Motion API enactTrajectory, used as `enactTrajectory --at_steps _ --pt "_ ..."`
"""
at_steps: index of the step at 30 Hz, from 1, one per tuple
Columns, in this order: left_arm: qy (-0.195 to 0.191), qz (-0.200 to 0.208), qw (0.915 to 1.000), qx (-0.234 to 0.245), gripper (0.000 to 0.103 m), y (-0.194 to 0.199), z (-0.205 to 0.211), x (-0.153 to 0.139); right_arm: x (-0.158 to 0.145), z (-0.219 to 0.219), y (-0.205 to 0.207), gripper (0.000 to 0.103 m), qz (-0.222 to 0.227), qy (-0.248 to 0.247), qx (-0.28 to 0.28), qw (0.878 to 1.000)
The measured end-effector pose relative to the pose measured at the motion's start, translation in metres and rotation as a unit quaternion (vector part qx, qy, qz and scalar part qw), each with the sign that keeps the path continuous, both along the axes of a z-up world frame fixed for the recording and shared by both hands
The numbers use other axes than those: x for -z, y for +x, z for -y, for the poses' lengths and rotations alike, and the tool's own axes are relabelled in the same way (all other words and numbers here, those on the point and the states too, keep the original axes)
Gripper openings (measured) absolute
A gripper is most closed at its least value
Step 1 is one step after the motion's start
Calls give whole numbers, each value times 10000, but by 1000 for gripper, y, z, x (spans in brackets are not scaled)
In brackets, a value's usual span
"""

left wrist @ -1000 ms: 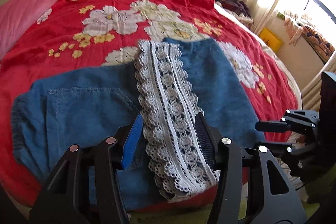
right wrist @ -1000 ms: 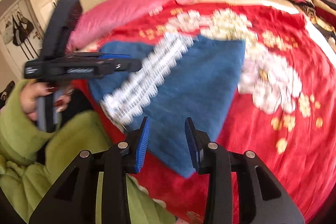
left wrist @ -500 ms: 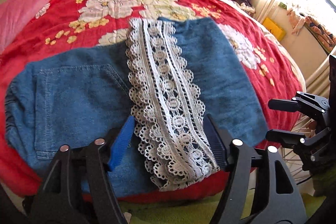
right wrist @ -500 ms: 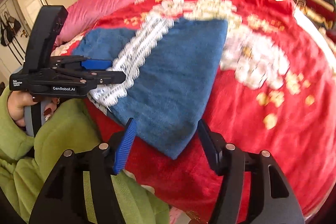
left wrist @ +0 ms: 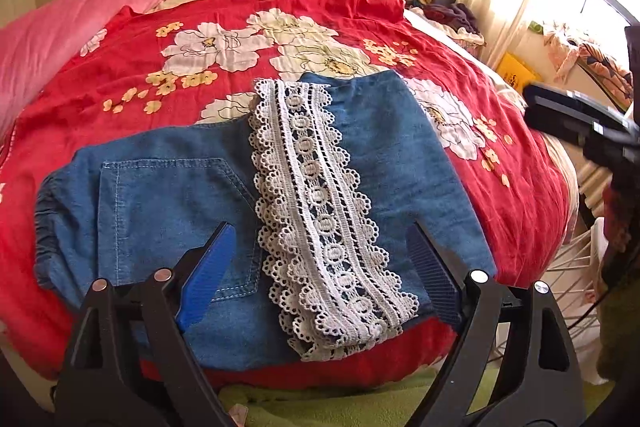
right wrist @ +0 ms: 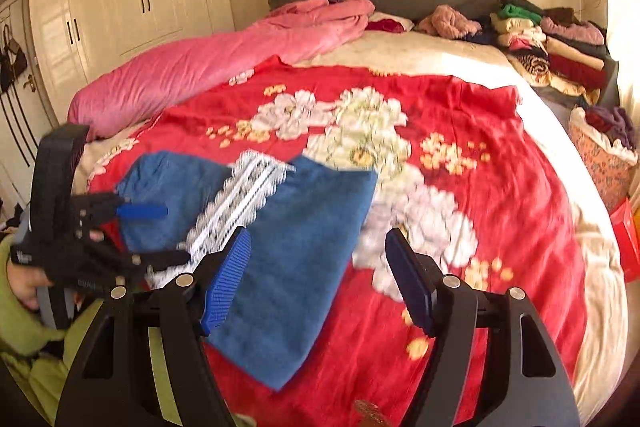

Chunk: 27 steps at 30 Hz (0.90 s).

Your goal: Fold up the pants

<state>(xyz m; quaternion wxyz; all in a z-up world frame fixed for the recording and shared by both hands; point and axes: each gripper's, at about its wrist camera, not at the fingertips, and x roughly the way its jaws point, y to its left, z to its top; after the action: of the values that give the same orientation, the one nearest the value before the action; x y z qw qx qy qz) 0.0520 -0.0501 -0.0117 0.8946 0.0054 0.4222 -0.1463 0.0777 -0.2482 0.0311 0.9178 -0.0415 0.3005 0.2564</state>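
Both hand-held grippers, left (left wrist: 320, 267) and right (right wrist: 318, 277), were spread and empty over the pants (left wrist: 192, 203), folded once on the bed (left wrist: 520, 187); another fold likely remained.

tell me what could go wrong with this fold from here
The lace trim is openwork and lies between the open left gripper fingers, so a fingertip could snag it. The denim pants sit at the bed's near edge and could slide off the red blanket if tugged.
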Motion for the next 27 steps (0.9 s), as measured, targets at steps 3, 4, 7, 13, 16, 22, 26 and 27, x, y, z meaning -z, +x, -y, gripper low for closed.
enactTrajectory --at_steps 3,4,7,13,16,22,26,27 --pt "-6 24 10000 38 80 -1 3 0 -8 -7 11 69 112 -32 -50 9999" --pt "4 43 10000 45 80 -1 4 0 -9 -10 17 69 111 -58 -62 9999" --pt "-13 32 9998 171 73 -3 8 2 -7 -22 34 69 17 -131 -153 9998" --pt "65 -192 9989 411 43 -1 17 15 17 -57 68 69 -447 -481 -469 9967" --pt "197 -416 9980 422 43 3 20 29 35 -75 90 69 -799 -596 -479 9939" --pt "175 -443 9977 480 45 3 18 34 79 -91 134 69 -1426 -701 -199 9871" --pt "163 -431 9976 522 45 1 17 35 84 -96 143 69 -1448 -676 -132 9871" --pt "147 -431 9975 535 46 1 17 35 85 -97 145 69 -1460 -676 -120 9869"
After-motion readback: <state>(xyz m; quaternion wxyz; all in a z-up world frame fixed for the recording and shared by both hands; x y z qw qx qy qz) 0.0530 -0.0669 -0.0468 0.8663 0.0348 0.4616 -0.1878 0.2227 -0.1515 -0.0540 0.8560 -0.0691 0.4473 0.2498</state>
